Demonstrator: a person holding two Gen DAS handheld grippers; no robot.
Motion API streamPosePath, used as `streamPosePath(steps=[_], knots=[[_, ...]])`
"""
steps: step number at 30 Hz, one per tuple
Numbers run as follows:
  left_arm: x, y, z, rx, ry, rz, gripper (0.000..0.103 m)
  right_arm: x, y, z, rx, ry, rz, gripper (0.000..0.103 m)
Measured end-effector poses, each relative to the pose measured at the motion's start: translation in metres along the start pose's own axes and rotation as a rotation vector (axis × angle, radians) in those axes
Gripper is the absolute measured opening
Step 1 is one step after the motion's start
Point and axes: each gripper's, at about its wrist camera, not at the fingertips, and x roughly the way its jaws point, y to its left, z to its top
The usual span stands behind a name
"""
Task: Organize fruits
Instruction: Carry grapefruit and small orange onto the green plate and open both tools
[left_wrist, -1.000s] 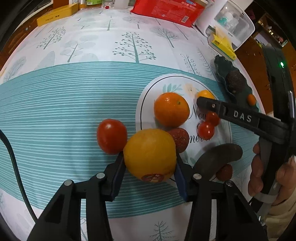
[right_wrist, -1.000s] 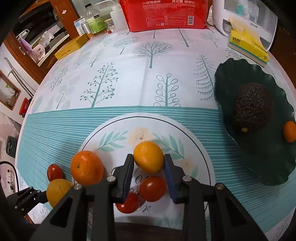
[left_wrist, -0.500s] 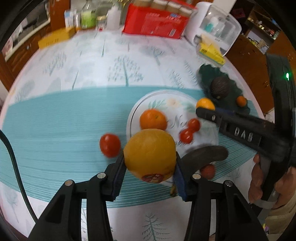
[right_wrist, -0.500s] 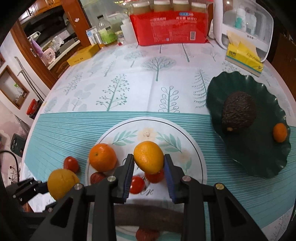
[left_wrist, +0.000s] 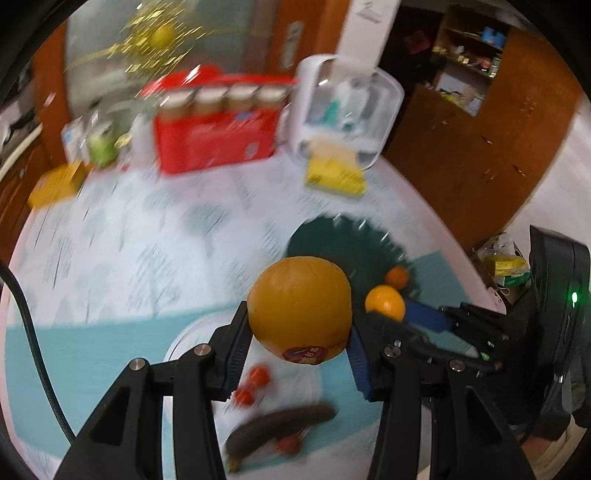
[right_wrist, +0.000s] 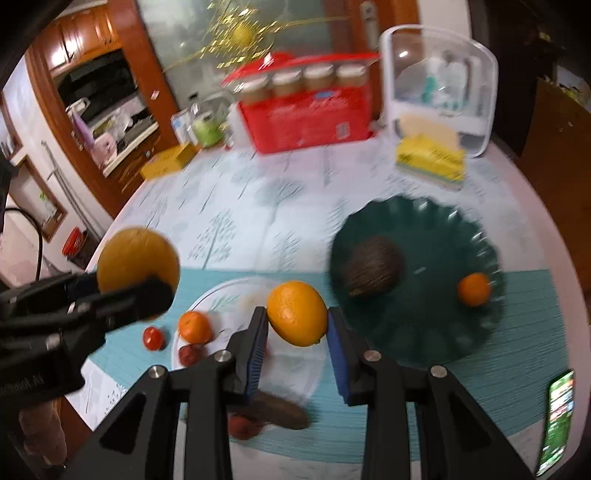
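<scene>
My left gripper (left_wrist: 295, 360) is shut on a large orange with a red sticker (left_wrist: 300, 318) and holds it high above the table. My right gripper (right_wrist: 296, 343) is shut on a smaller orange (right_wrist: 297, 312), also lifted; it shows in the left wrist view (left_wrist: 385, 303). The dark green scalloped plate (right_wrist: 436, 332) holds an avocado (right_wrist: 373, 271) and a small tangerine (right_wrist: 474, 289). The white round plate (right_wrist: 221, 299) holds an orange (right_wrist: 194, 326), a dark red fruit (right_wrist: 188, 355) and cherry tomatoes (left_wrist: 253, 384). A tomato (right_wrist: 153, 337) lies left of it.
A dark banana (left_wrist: 277, 424) and a small red fruit (right_wrist: 242, 424) lie at the white plate's near edge. A red package (right_wrist: 306, 118), a yellow tissue pack (right_wrist: 430, 162) and a clear container (right_wrist: 439, 88) stand at the back. A phone (right_wrist: 557, 413) lies near right.
Both grippers have risen and tilted up with their oranges, and swung right toward the green plate. The table now looks farther below.
</scene>
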Motion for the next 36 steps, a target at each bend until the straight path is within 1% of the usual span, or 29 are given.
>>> streamPosePath(steps=[3,6,9,12,18,23,27,36], knots=[[0.016,-0.035,0.03,0.031,-0.02,-0.019,0.046,-0.013,-0.031,0.016,-0.007,-0.041,-0.035,0.032],[0.041,-0.063,0.054,0.055,-0.029,-0.012,0.046,-0.018,-0.061,0.03,-0.013,-0.066,-0.071,0.032],[0.075,-0.084,0.075,0.052,-0.01,-0.002,0.046,-0.012,-0.097,0.044,-0.009,-0.072,-0.095,0.032],[0.109,-0.095,0.083,0.039,0.02,0.012,0.046,0.001,-0.122,0.052,-0.01,-0.059,-0.11,0.032],[0.196,-0.099,0.083,-0.008,0.146,0.065,0.046,0.053,-0.163,0.056,-0.006,0.033,-0.098,0.033],[0.244,-0.093,0.07,-0.034,0.223,0.099,0.046,0.09,-0.176,0.046,-0.012,0.109,-0.06,0.033],[0.269,-0.088,0.064,-0.05,0.258,0.119,0.046,0.111,-0.176,0.036,-0.027,0.156,-0.03,0.033],[0.286,-0.08,0.057,-0.061,0.296,0.148,0.047,0.137,-0.179,0.032,-0.036,0.202,0.007,0.033]])
